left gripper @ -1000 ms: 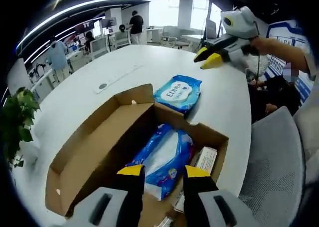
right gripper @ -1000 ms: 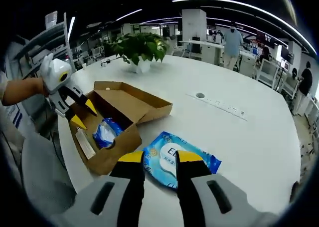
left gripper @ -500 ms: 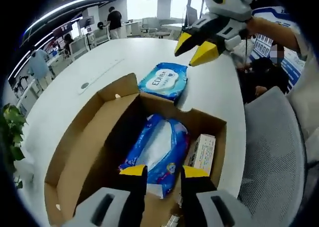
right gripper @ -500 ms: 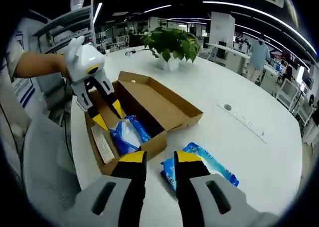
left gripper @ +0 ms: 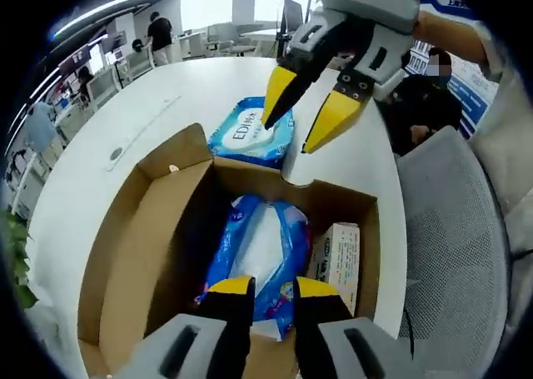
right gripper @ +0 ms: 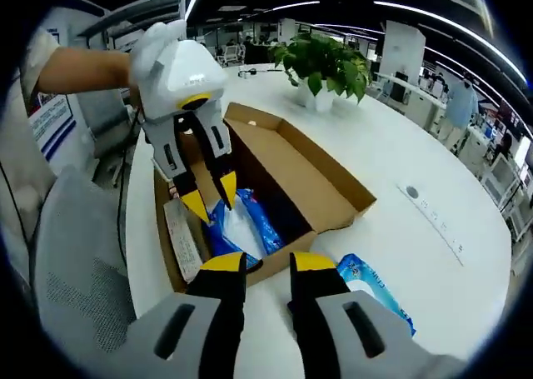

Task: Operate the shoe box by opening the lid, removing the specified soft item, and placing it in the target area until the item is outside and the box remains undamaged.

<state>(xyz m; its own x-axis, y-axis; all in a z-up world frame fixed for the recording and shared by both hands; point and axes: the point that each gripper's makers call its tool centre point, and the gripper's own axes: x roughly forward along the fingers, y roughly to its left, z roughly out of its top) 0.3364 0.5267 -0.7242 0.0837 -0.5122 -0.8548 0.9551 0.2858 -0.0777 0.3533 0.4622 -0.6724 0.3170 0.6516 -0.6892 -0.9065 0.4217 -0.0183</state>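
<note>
One open cardboard shoe box sat on one white table; two blue soft packs were counted, one pack inside the box and one pack on the table; one small white carton lay in the box beside the inner pack; two grippers were in sight, the left gripper and the right gripper, each with two yellow-tipped jaws standing apart; one potted plant stood on the table; one grey chair stood beside it; several people were in the background, too small to count surely.
</note>
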